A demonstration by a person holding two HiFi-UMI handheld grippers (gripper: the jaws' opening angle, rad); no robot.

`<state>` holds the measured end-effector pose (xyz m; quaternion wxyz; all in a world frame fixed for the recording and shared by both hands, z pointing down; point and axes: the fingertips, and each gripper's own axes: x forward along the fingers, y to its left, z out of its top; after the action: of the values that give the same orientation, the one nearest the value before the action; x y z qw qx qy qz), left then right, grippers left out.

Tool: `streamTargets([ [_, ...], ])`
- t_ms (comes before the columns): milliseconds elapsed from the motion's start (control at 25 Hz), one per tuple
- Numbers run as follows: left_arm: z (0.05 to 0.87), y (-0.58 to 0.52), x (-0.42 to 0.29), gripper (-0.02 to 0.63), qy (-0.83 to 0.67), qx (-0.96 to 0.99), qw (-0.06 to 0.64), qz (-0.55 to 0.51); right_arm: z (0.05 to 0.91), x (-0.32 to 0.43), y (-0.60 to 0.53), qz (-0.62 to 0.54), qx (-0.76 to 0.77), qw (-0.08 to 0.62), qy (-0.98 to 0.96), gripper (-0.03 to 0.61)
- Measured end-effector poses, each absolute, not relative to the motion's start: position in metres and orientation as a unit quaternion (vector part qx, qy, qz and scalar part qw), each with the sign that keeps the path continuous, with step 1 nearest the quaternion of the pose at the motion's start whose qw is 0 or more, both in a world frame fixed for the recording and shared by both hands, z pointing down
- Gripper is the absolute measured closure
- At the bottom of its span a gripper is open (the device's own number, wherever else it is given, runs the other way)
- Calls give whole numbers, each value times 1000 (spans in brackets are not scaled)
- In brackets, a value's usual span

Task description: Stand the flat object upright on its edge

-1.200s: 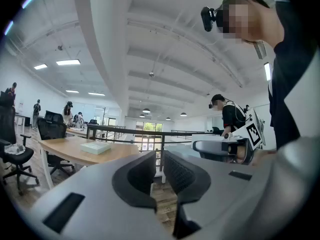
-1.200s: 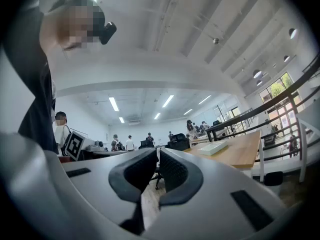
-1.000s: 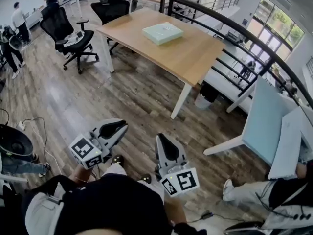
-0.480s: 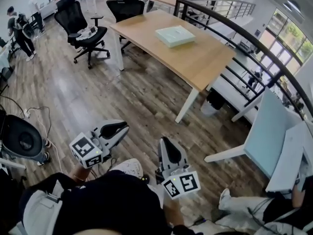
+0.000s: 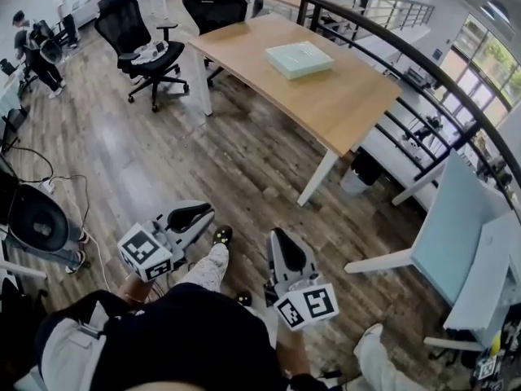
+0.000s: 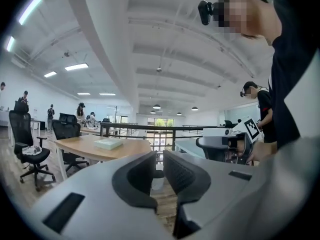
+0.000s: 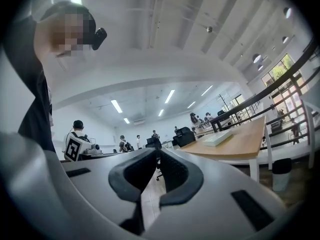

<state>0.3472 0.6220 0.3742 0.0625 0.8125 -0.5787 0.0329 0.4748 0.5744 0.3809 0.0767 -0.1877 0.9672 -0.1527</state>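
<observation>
left gripper (image 5: 203, 212) clenched, empty; right gripper (image 5: 277, 239) likewise; flat object (image 5: 299, 59) lies on table (image 5: 350, 96)

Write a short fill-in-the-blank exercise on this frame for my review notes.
The pale slab lies ____ on the wooden table.
The left tongs and right tongs are both ____, holding nothing.
The office chairs beside the table are coloured ____.
Missing words: flat; shut; black.

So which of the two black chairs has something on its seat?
The left chair, out on the open floor: white items lie on its seat. The other chair is by the desk.
</observation>
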Motion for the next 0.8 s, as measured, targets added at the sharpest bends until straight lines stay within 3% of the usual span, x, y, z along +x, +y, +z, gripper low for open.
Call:
streamTargets([
  [800,376,505,241,561,-589,806,61,-10,377,375,474,-120,-188,56,973,545],
])
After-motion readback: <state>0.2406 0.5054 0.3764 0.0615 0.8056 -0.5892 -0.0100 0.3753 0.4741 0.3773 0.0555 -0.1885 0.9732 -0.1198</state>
